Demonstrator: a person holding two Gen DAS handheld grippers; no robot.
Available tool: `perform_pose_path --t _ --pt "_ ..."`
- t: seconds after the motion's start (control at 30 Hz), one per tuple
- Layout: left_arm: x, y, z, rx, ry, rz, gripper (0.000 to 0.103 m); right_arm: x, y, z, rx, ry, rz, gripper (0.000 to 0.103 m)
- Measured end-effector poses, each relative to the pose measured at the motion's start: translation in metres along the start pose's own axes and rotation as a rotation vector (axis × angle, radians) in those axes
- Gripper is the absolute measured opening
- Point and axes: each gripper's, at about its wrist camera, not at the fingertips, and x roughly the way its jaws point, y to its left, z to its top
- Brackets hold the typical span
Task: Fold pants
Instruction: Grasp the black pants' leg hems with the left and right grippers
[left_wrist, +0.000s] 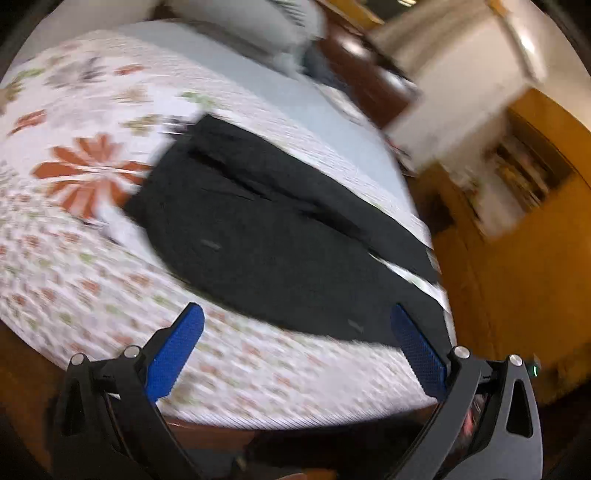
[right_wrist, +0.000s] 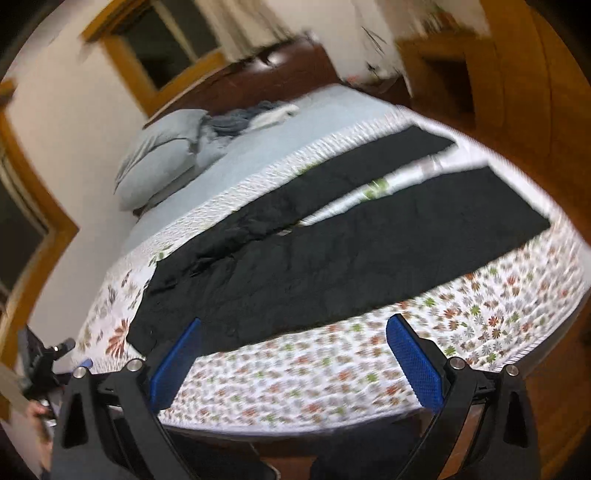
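Note:
Black pants lie spread flat on a floral bedspread, the two legs running apart toward the bed's far side. My left gripper hovers open above the bed's near edge, its blue pads wide apart, with the pants' near hem just ahead. My right gripper is open too, held over the near edge with the waist end of the pants ahead to the left. Neither gripper touches the cloth. Both views are motion-blurred.
A grey pillow and bundled grey and white cloth lie at the head of the bed by a dark wooden headboard. A wooden floor and a white cabinet flank the bed. The left gripper and a hand show at the right view's lower left.

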Motion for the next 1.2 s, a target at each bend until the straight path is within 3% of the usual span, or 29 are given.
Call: perform_pose_path --t 0.1,0.2,0.47,0.8,1.07,1.1,1.17,1.2 --pt "0.033 0.045 0.026 -0.127 0.113 -0.002 0.1 0.032 -0.058 0.014 0.14 0.077 0.061 0.1" --pt "0.064 0.08 0.044 -0.236 0.149 -0.058 0.1 0.058 -0.107 0.02 0.261 0.122 0.093 0.1" --pt "0.128 0.122 0.069 -0.29 0.199 0.038 0.1 0.08 -0.187 0.03 0.457 0.094 0.153 0.1" --pt "0.144 0.104 0.075 -0.212 0.162 0.122 0.1 0.054 -0.3 0.049 0.712 -0.078 0.279 0.1" --pt "0.144 0.093 0.07 -0.153 0.117 0.196 0.1 0.063 -0.328 0.078 0.756 -0.157 0.334 0.1" --pt "0.144 0.092 0.069 -0.147 0.106 0.206 0.098 0.066 -0.329 0.081 0.759 -0.167 0.337 0.1" --pt "0.142 0.091 0.068 -0.138 0.091 0.269 0.08 0.068 -0.332 0.084 0.749 -0.187 0.332 0.097" --pt "0.14 0.093 0.068 -0.133 0.088 0.31 0.057 0.07 -0.327 0.09 0.739 -0.186 0.324 0.09"
